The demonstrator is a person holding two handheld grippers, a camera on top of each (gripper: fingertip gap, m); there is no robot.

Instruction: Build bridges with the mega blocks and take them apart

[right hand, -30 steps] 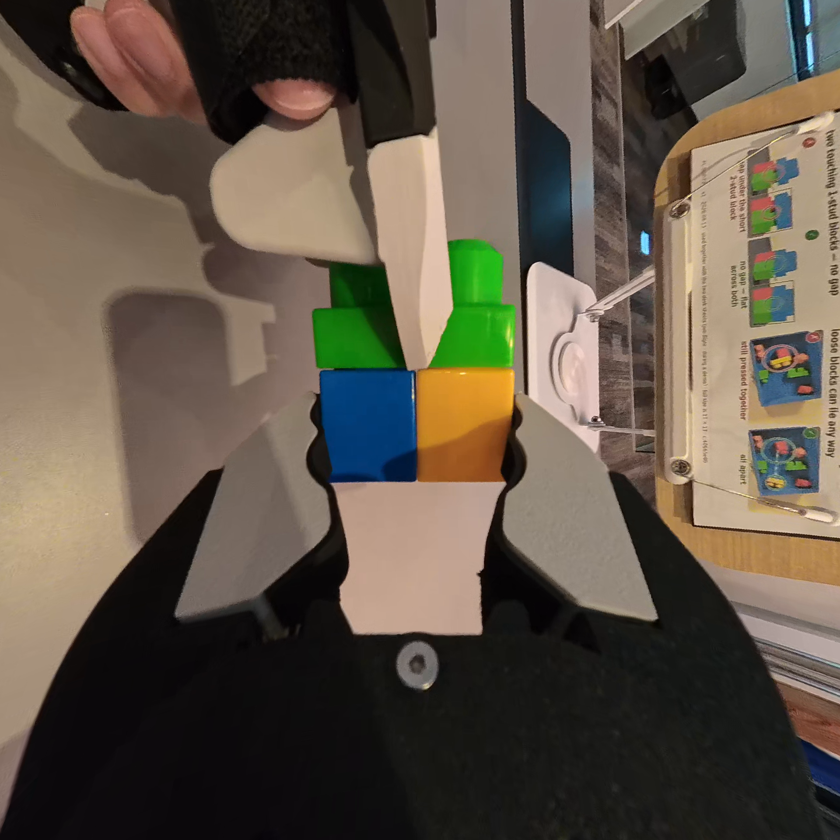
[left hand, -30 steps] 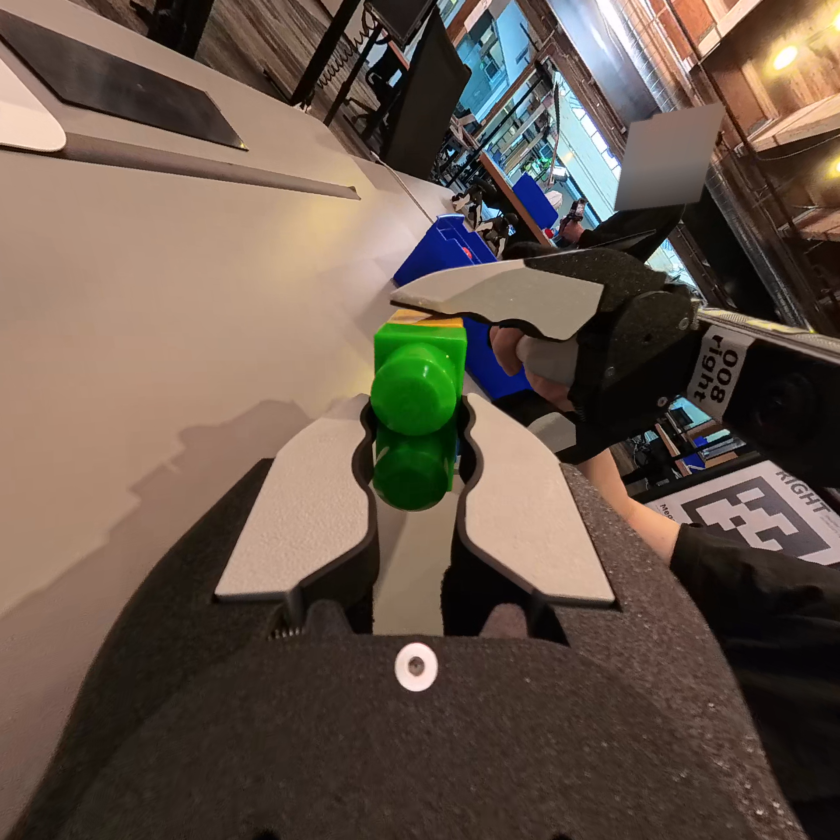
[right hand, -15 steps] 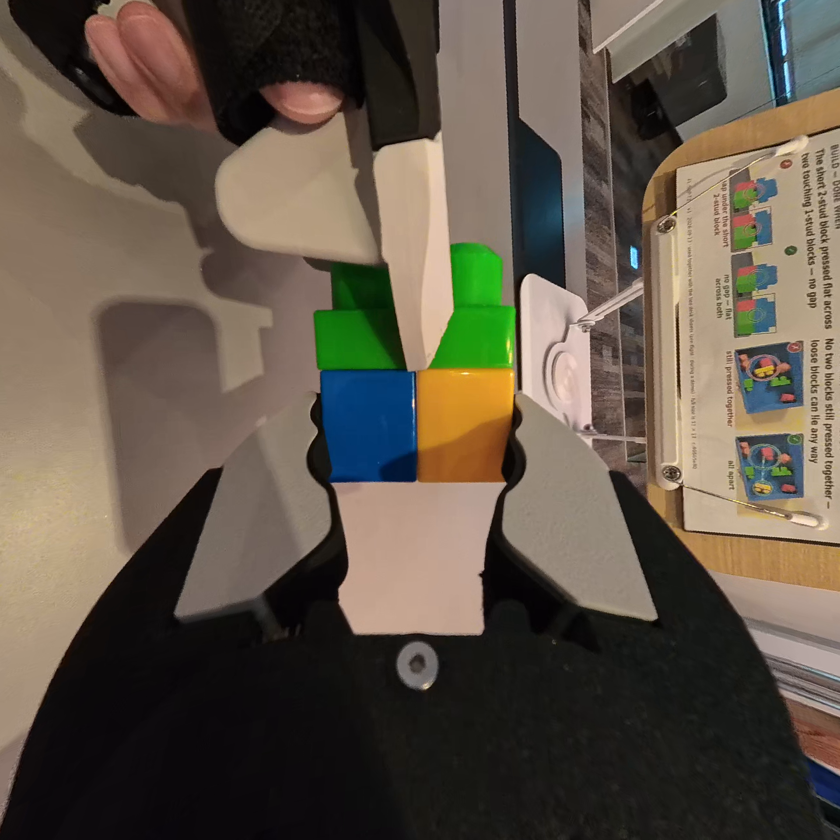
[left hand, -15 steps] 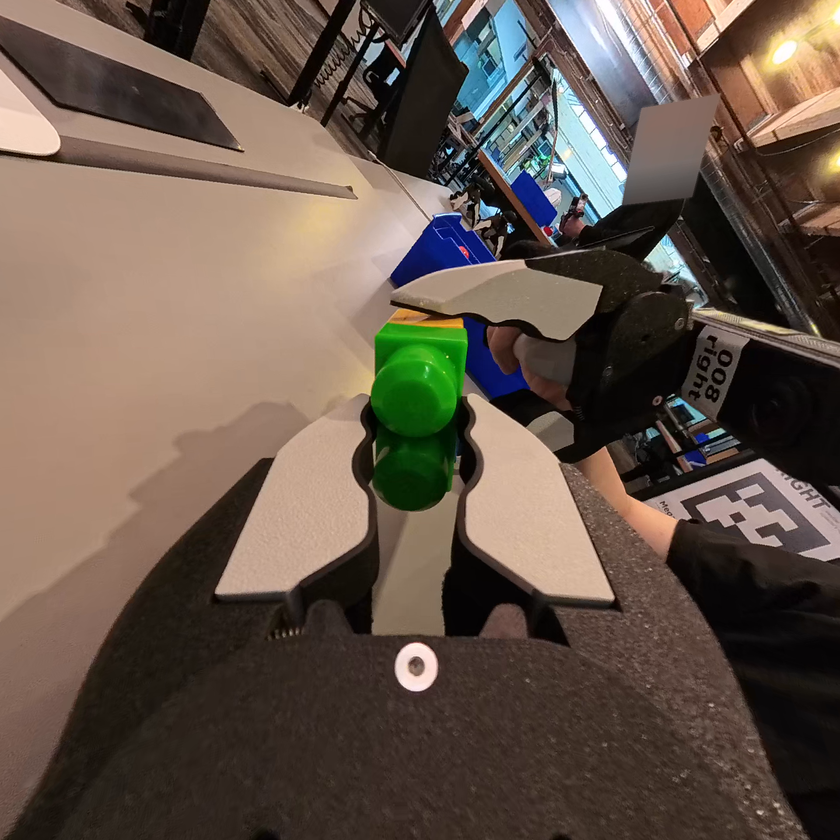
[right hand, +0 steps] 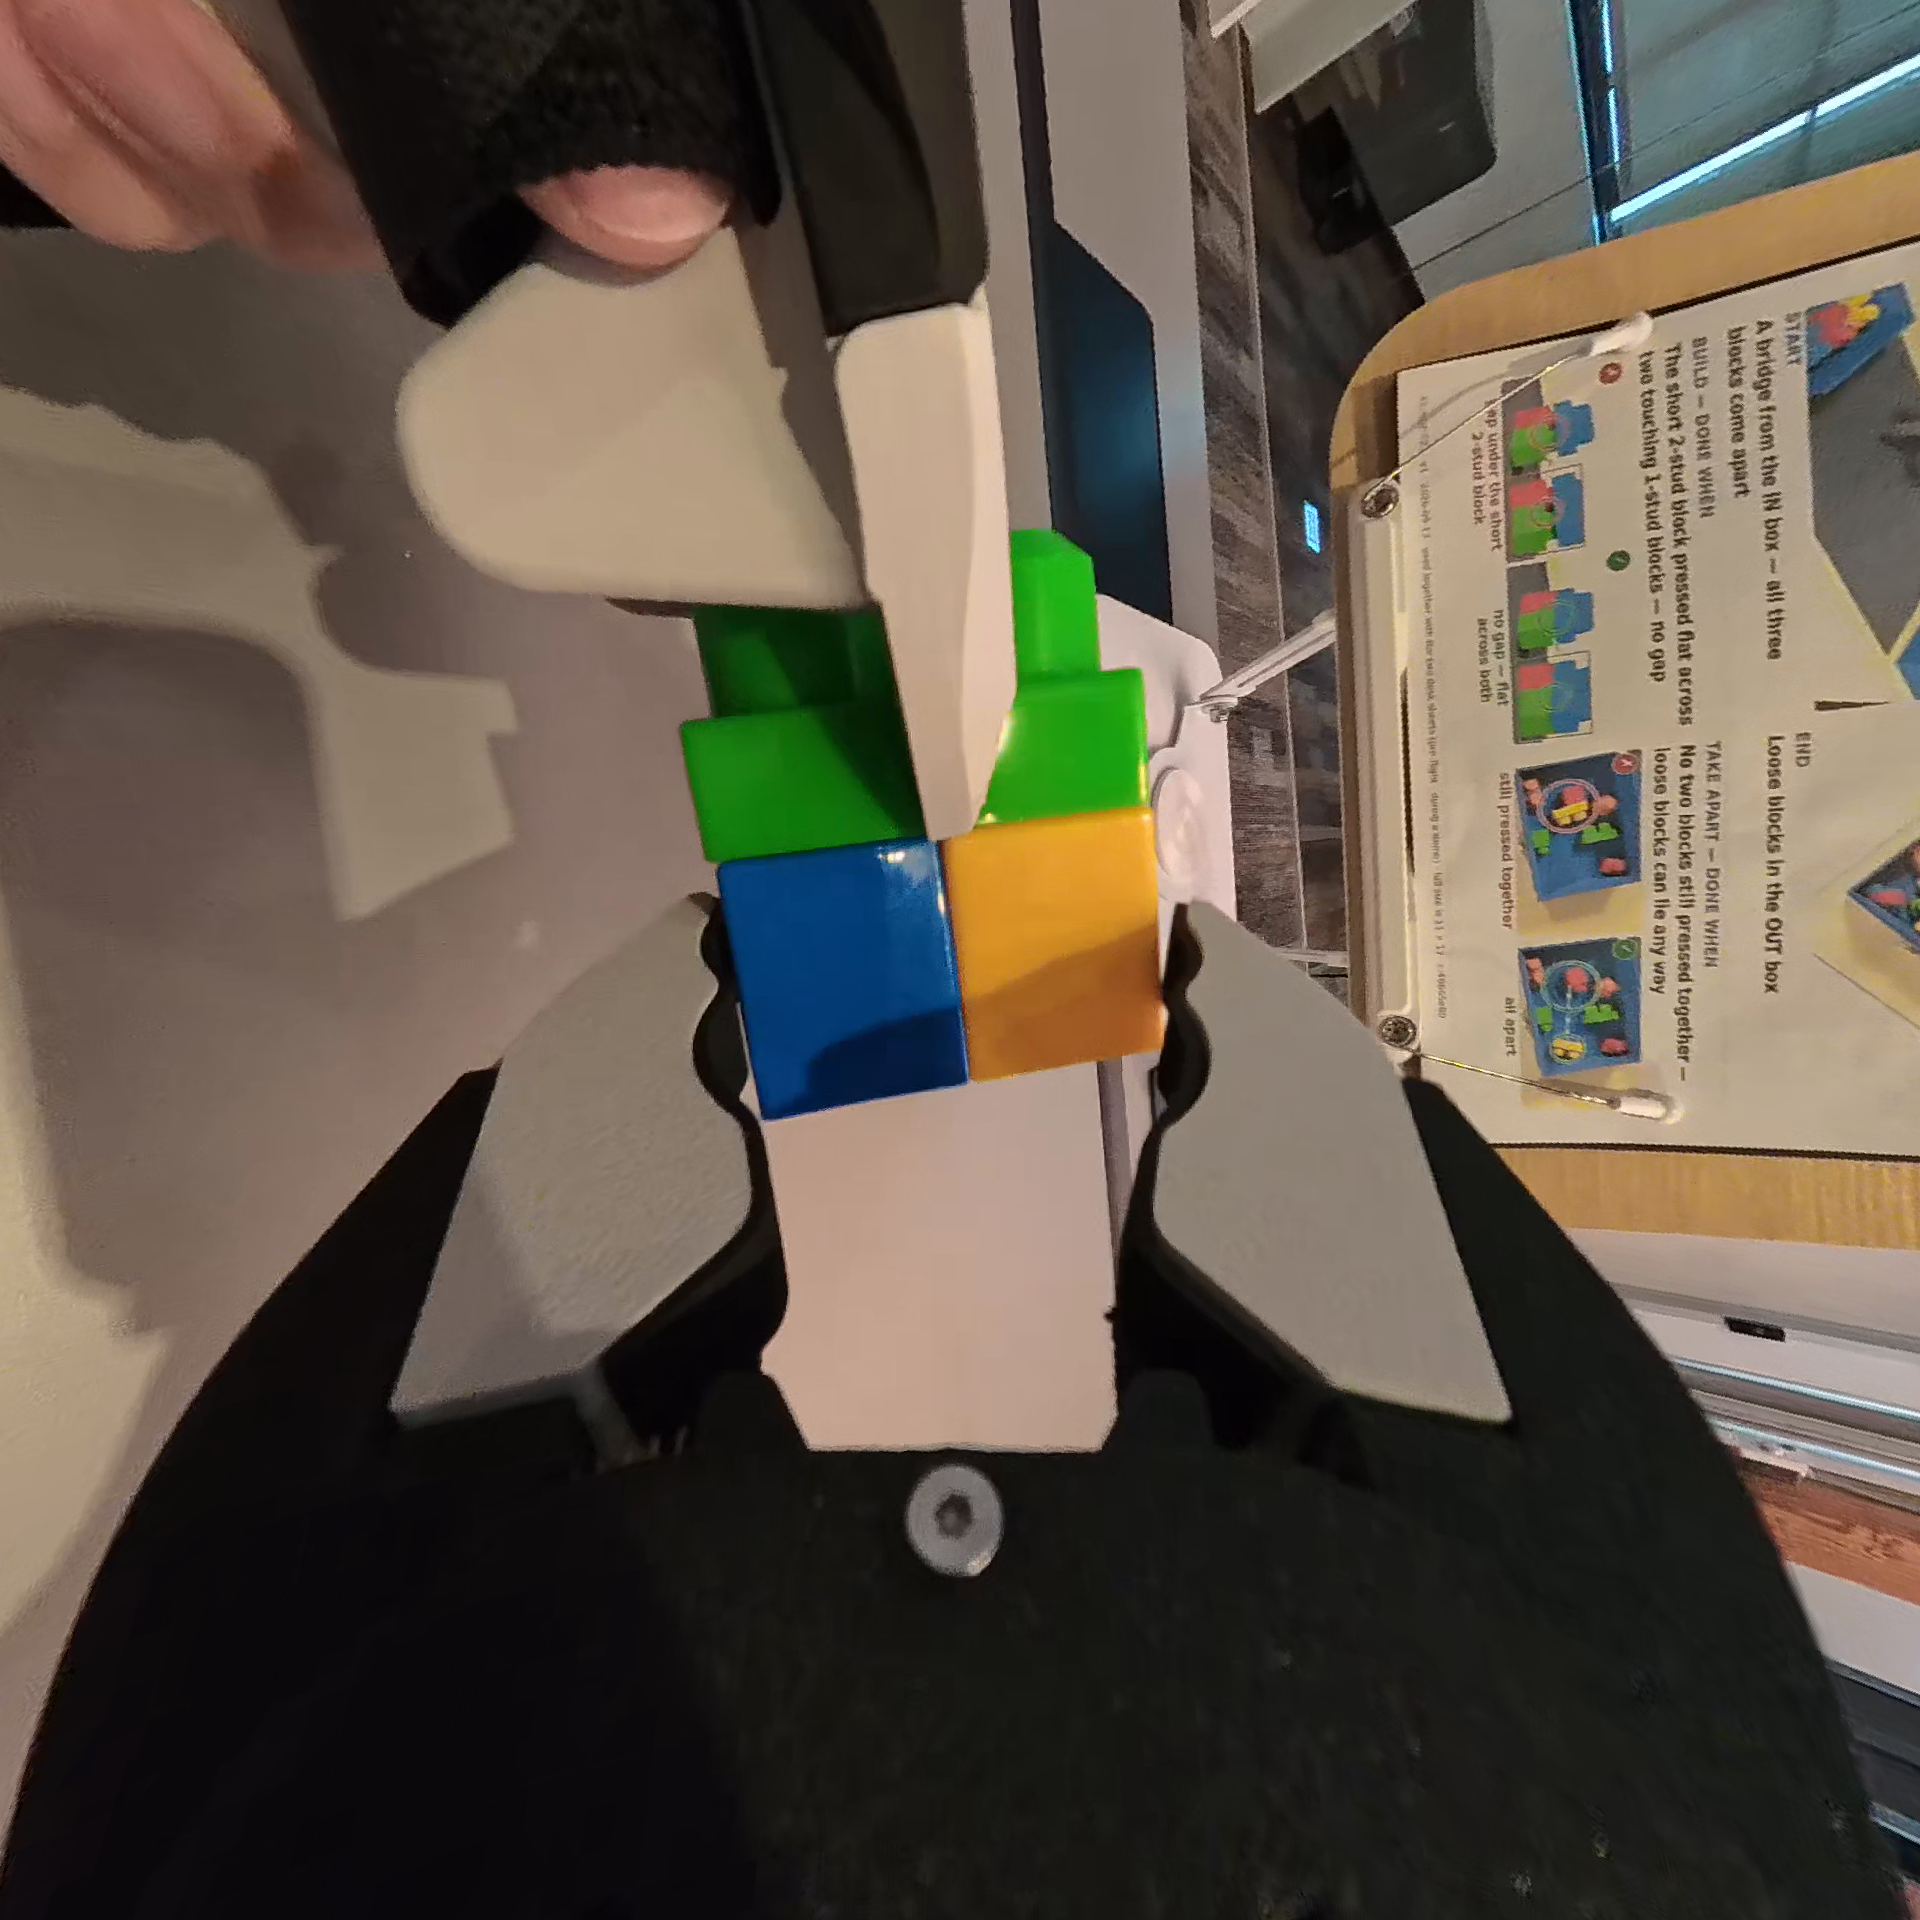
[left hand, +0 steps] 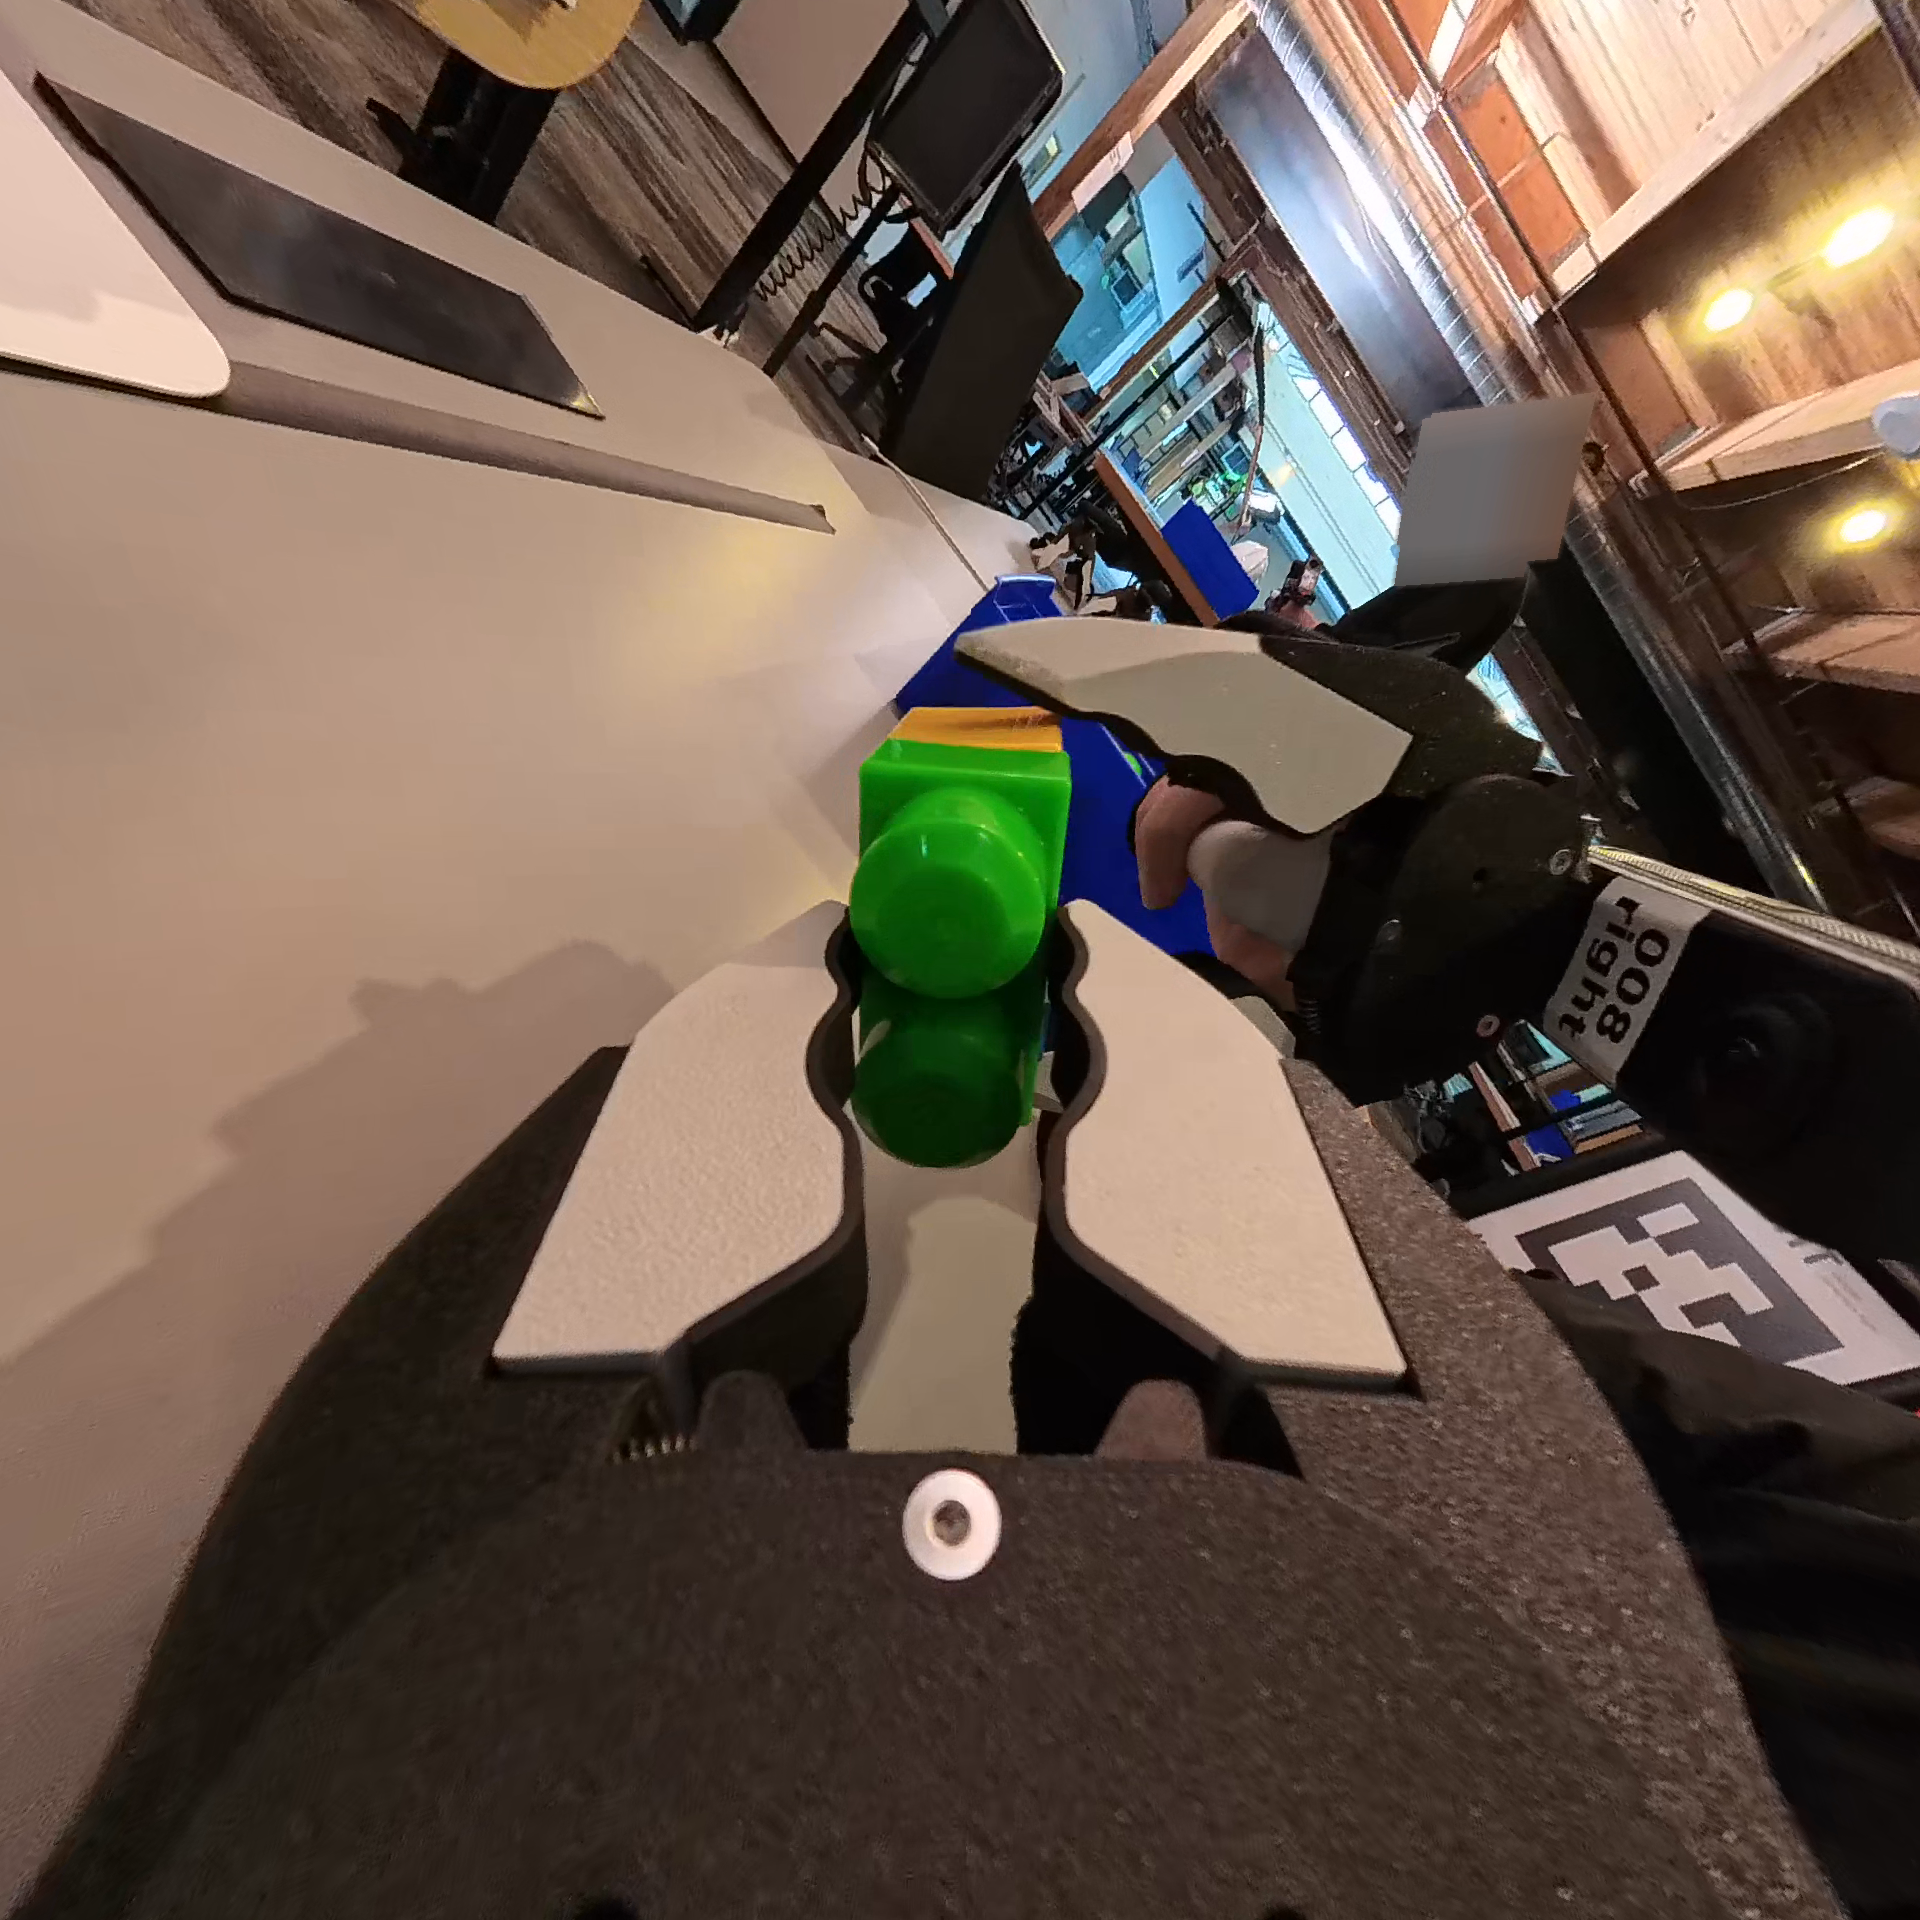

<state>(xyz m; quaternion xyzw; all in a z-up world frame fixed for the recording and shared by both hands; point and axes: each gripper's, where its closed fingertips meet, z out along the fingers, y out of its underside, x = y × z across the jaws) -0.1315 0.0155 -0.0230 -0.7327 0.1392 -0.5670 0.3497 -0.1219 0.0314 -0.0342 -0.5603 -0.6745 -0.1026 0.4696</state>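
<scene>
**Pulling the bridge apart**

Gripping the green block [left hand: 951,940] by its sides, the left gripper [left hand: 948,1023] is clamped tight. The right gripper [right hand: 940,1003] squeezes the blue block [right hand: 847,971] and yellow block [right hand: 1055,940] together, held above the surface [left hand: 364,727]. Best to pull straight apart, without twisting.

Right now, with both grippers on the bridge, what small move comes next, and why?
Probably pull the green block away with the left gripper, since it is clamped there while the right gripper pinches the blue block and yellow block.
</scene>
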